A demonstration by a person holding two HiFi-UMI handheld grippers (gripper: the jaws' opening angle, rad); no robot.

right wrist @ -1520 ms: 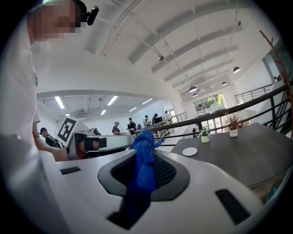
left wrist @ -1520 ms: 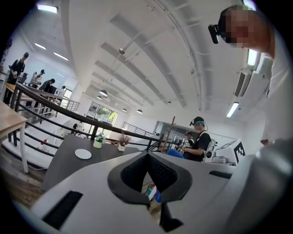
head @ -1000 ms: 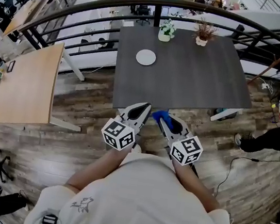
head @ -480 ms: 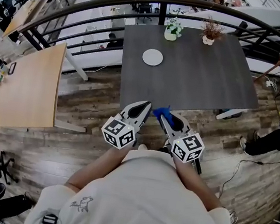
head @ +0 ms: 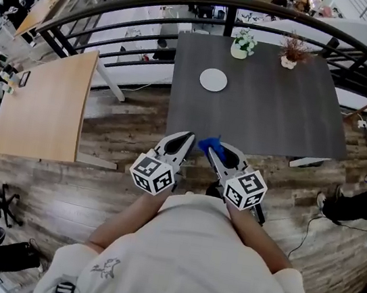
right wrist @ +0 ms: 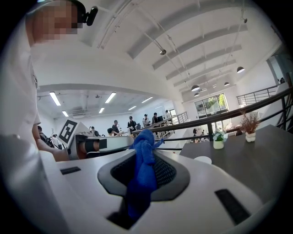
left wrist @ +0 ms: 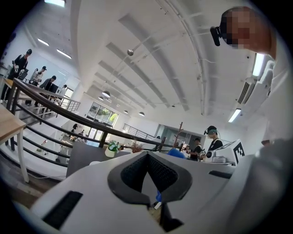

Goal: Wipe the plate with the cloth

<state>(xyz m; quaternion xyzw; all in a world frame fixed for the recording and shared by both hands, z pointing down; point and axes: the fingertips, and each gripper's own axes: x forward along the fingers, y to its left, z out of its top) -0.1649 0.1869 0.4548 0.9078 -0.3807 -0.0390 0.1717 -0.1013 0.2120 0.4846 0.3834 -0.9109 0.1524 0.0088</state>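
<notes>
Since a second ago the dark table [head: 277, 115] and the white plate [head: 213, 80] on it have slid rightward in the head view, and so has the wooden table [head: 46, 108] at the left. My two grippers sit as before, side by side near my chest, short of the dark table's near edge. My left gripper [head: 185, 138] is clenched on nothing. My right gripper [head: 213, 153] grasps the blue cloth [right wrist: 143, 169], which is bunched between its jaws and pokes past the tips.

Counted: one plate, toward the table's far left and well apart from the cloth; one cloth; two potted plants [head: 240, 45] along the far edge; two tables.
</notes>
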